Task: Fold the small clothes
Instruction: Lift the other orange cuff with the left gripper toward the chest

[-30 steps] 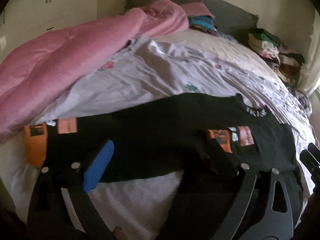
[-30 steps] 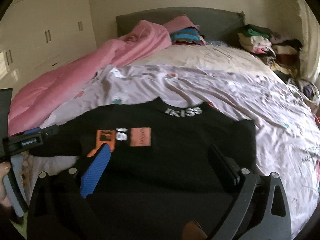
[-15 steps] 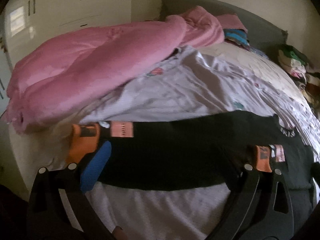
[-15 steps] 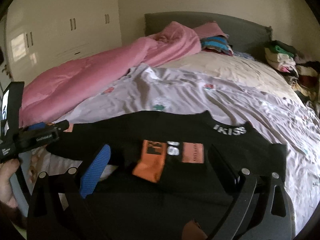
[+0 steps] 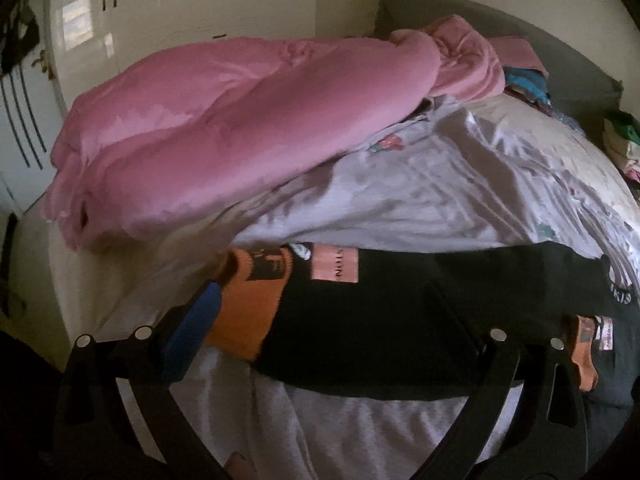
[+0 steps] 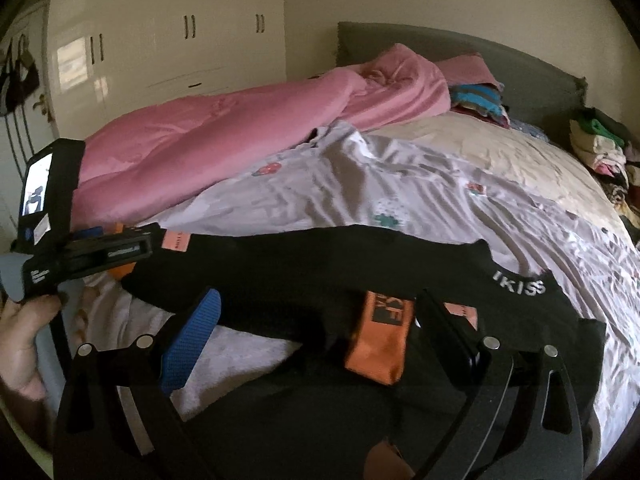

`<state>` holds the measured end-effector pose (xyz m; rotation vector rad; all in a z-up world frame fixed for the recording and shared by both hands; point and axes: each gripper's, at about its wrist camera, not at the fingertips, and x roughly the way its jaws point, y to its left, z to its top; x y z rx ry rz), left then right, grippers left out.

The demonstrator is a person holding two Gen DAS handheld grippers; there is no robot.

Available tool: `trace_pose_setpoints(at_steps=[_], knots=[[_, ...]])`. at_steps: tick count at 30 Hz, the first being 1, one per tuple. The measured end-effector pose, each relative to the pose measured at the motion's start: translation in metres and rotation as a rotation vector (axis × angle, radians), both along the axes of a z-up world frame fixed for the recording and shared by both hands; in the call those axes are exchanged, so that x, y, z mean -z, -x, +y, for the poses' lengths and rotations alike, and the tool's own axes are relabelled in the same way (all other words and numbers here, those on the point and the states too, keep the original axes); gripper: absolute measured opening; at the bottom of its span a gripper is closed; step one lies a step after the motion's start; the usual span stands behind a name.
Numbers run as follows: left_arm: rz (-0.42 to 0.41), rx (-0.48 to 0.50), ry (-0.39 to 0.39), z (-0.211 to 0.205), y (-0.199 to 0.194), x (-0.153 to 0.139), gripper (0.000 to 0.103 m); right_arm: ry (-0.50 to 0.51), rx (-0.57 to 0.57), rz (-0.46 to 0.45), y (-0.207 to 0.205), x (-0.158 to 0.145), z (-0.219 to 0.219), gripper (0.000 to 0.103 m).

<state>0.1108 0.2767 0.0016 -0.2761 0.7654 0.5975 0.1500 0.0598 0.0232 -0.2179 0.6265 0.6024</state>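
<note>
A black sweatshirt (image 6: 328, 276) with white collar lettering and orange patches is spread across the near part of the bed, on a pale lilac floral sheet (image 6: 420, 200). One sleeve (image 5: 400, 300) is stretched out to the left, its orange cuff (image 5: 248, 312) lying just beside the blue pad of the left gripper (image 5: 324, 328). The left gripper's jaws are spread wide, with the sleeve lying between and beneath them; whether cloth is actually pinched cannot be told. The right gripper (image 6: 320, 328) is held over the chest of the sweatshirt, its jaws likewise wide apart and closed on nothing, with an orange patch (image 6: 380, 336) between the fingers. In the right wrist view the left gripper (image 6: 100, 252) is seen at the sleeve end. A pink duvet (image 5: 240, 140) is heaped along the far left of the bed, and folded clothes (image 6: 600, 148) are stacked by the headboard (image 6: 440, 52).
</note>
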Motion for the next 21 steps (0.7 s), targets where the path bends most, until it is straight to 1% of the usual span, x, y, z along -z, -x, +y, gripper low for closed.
trace_pose_setpoints(at_steps=[2, 8, 12, 14, 15, 16, 17, 18, 19, 21], knots=[[0.011, -0.011, 0.002, 0.005, 0.001, 0.002, 0.093, 0.005, -0.017, -0.003, 0.001, 0.0, 0.006, 0.097], [0.079, -0.062, 0.022, 0.028, -0.003, 0.021, 0.093, 0.011, -0.046, -0.001, 0.002, 0.006, 0.019, 0.097], [0.1, -0.079, 0.065, 0.044, -0.006, 0.034, 0.093, 0.001, -0.047, 0.021, 0.002, 0.013, 0.021, 0.097], [0.096, -0.076, 0.108, 0.051, -0.007, 0.041, 0.093, -0.003, -0.042, 0.035, 0.001, 0.018, 0.02, 0.097], [0.094, -0.071, 0.134, 0.055, -0.007, 0.045, 0.089, -0.004, -0.039, 0.041, 0.001, 0.02, 0.02, 0.097], [0.095, -0.07, 0.144, 0.057, -0.008, 0.047, 0.079, -0.006, -0.035, 0.046, 0.0, 0.022, 0.019, 0.097], [0.099, -0.07, 0.152, 0.059, -0.008, 0.05, 0.071, -0.009, -0.029, 0.052, 0.0, 0.024, 0.017, 0.097], [0.099, -0.072, 0.158, 0.06, -0.008, 0.051, 0.049, -0.014, -0.024, 0.057, -0.001, 0.025, 0.015, 0.097], [0.086, -0.063, 0.18, 0.062, -0.006, 0.051, 0.03, -0.018, -0.02, 0.062, -0.001, 0.026, 0.014, 0.097], [0.048, -0.044, 0.22, 0.062, -0.002, 0.047, 0.02, -0.029, -0.008, 0.069, -0.002, 0.028, 0.008, 0.097]])
